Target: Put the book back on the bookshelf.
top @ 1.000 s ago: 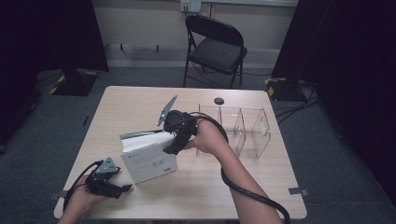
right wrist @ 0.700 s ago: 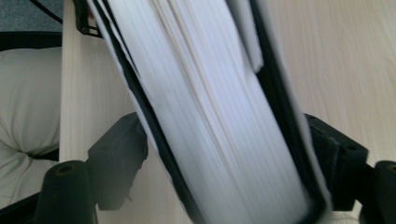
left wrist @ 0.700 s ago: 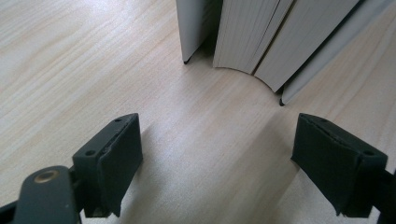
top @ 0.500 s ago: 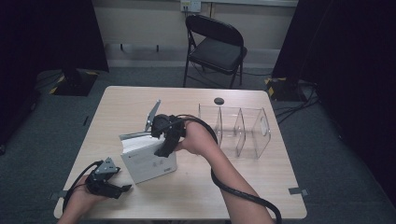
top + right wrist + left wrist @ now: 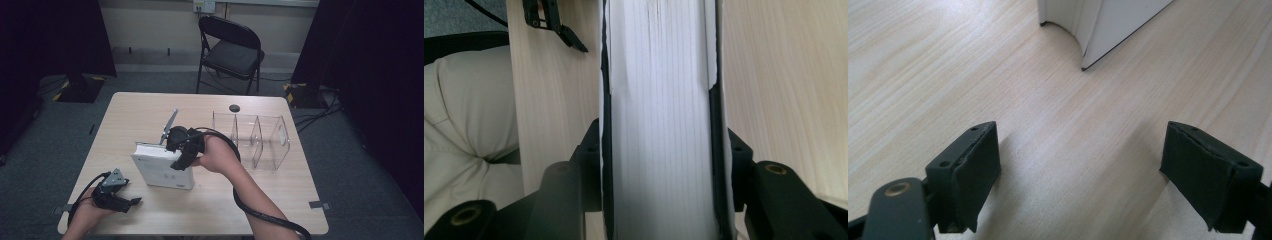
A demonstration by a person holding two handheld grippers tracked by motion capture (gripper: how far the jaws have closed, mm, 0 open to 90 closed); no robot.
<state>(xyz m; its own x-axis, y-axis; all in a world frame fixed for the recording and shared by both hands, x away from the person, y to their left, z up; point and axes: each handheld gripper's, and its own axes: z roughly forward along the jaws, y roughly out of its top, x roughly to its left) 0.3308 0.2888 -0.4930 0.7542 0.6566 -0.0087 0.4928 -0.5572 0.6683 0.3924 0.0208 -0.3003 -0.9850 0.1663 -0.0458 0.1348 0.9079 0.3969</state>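
A thick white book (image 5: pixel 161 174) stands on edge on the wooden table (image 5: pixel 130 115), left of centre. My right gripper (image 5: pixel 181 161) comes down on its top from the right. In the right gripper view the page block (image 5: pixel 659 100) runs up between the jaws, which have just been closing, and both pads press on the covers. My left gripper (image 5: pixel 131 202) rests near the table's front left corner, jaws wide apart with bare wood between them (image 5: pixel 1093 180). A corner of the book (image 5: pixel 1113 25) shows ahead of it.
A clear plastic organizer with upright dividers (image 5: pixel 260 135) stands to the right of the book. A small black disc (image 5: pixel 234 108) lies near the far edge. A black folding chair (image 5: pixel 232 47) stands beyond the table. A cable trails from my right forearm.
My right gripper shifted left over the book's top edge and its jaws closed onto the covers. The left gripper stayed where it was.
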